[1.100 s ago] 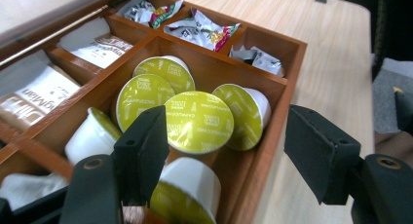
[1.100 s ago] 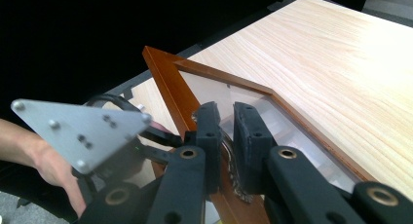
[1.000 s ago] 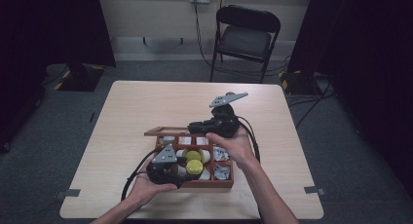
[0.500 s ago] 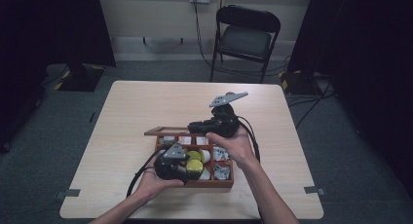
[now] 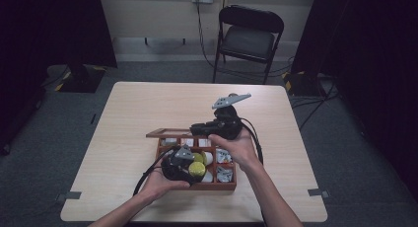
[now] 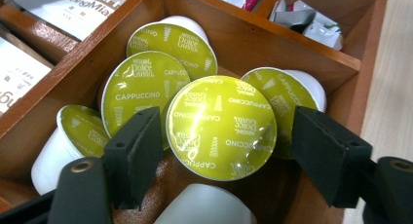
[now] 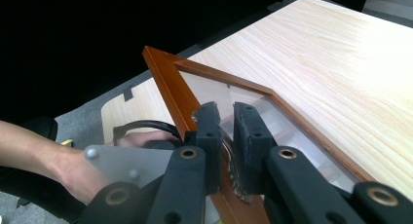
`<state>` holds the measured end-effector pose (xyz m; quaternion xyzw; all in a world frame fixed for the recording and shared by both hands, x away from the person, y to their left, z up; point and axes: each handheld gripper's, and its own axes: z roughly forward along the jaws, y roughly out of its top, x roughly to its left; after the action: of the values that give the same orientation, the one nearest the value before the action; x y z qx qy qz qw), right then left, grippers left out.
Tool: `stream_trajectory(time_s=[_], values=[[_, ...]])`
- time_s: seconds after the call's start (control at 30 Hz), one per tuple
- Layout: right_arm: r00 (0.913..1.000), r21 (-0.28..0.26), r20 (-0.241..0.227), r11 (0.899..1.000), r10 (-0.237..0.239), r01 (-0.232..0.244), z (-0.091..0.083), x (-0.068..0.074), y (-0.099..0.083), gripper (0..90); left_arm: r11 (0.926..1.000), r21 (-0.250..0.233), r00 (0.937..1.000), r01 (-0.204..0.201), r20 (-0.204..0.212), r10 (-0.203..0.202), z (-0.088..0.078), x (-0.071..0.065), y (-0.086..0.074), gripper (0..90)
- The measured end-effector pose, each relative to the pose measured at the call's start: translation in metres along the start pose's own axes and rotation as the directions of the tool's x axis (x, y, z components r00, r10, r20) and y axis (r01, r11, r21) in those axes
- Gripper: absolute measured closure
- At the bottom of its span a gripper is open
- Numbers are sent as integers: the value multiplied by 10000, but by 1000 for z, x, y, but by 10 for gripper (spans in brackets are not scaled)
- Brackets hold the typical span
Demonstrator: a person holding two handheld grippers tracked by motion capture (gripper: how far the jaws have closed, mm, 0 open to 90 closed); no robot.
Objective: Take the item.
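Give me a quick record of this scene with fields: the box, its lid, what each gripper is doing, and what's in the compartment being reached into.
box: wooden compartment box on the table
lid: glass-paned lid, held raised
right gripper: shut on the lid's metal clasp
left gripper: open, jaws either side of the top capsule, not yet closed on it
compartment contents: green-foil cappuccino capsules
other compartments: white sachets

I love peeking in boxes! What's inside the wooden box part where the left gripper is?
Green-lidded Dolce Gusto cappuccino capsules, piled in one compartment of the wooden box. What lies under the pile is covered.
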<state>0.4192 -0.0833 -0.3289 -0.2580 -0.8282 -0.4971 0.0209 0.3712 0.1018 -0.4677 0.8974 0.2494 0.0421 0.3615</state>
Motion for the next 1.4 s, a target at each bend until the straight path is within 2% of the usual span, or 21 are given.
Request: stream_trajectory(time_s=[0.1, 0.17, 0.2, 0.23, 0.3, 0.33, 0.37, 0.4, 0.43, 0.57, 0.6, 0.67, 0.7, 0.73, 0.77, 0.8, 0.87, 1.07, 1.13, 1.4], values=[[10000, 1, -1, 10000, -1, 1, 0, 0, 0, 817, 9996, 282, 10000, -41, 57, 39, 2, -1, 1, 296], [10000, 1, 0, 10000, -10, 10, 0, 0, 0, 817, 9995, 312, 9999, -105, -69, 107, 2, -2, 2, 310], [10000, 0, 3, 10000, -10, 10, 0, 0, 0, 817, 9998, 221, 10000, 21, -40, -20, 4, -2, 3, 302], [10000, 0, -3, 10000, -4, 4, 0, 0, 0, 817, 9994, 351, 10000, 0, 21, 0, 4, 0, 4, 293], [10000, -1, 1, 10000, -18, 18, 0, 0, 0, 817, 9990, 369, 9997, 259, 3, -259, 6, -1, 4, 291], [10000, -1, -3, 10000, -14, 14, 0, 0, 0, 817, 9987, 454, 9997, 245, -47, -243, 8, -2, 4, 342], [10000, -1, -4, 10000, -13, 13, 0, 0, 0, 817, 9979, 654, 9998, 26, -192, -13, 7, -2, 5, 362], [10000, 1, -2, 10000, -15, 15, 0, 0, 0, 817, 9977, 674, 9996, 14, -278, 4, 7, -2, 5, 368], [10000, -2, -2, 10000, -17, 17, 0, 0, -1, 817, 9981, 608, 9997, 133, -191, -121, 7, -2, 5, 375], [10000, -5, -3, 10000, -15, 15, 0, 0, -1, 817, 9977, 647, 9996, 211, -184, -199, 7, 0, 5, 379], [10000, -4, -5, 10000, -18, 18, 0, 0, -1, 817, 9981, 480, 9992, 397, -115, -392, 7, -1, 4, 380], [10000, -5, -3, 10000, -18, 18, 0, 0, -1, 817, 9982, 468, 9993, 378, -101, -374, 7, -1, 4, 380], [10000, -1, -6, 10000, -10, 10, 0, 0, -1, 817, 9983, 561, 9998, 170, -121, -164, 6, 0, 4, 380], [10000, 0, -3, 10000, -8, 8, 0, 0, -1, 817, 9988, 433, 9997, 244, -31, -243, 6, -1, 4, 380], [10000, 0, -3, 10000, -8, 8, 0, 0, -1, 817, 9987, 497, 10000, 70, -63, -67, 5, -1, 3, 380], [10000, -1, -4, 10000, -9, 9, 0, 0, -1, 817, 9992, 368, 9999, 133, -30, -132, 6, -2, 3, 380], [10000, -2, -3, 10000, -10, 10, 0, 0, -1, 817, 9990, 443, 9999, -68, -76, 71, 4, -1, 2, 380], [10000, 0, -5, 10000, -6, 6, 0, 0, -1, 817, 10000, 87, 9999, 46, -94, -46, 0, -1, 0, 381], [10000, 1, -4, 10000, -7, 7, 0, 0, -1, 817, 9997, -126, 9996, 195, -187, -198, -1, -3, -1, 381], [10000, -1, -7, 10000, -11, 11, 0, 0, -1, 817, 9993, -359, 9998, 70, -197, -78, -7, -6, -3, 381]])
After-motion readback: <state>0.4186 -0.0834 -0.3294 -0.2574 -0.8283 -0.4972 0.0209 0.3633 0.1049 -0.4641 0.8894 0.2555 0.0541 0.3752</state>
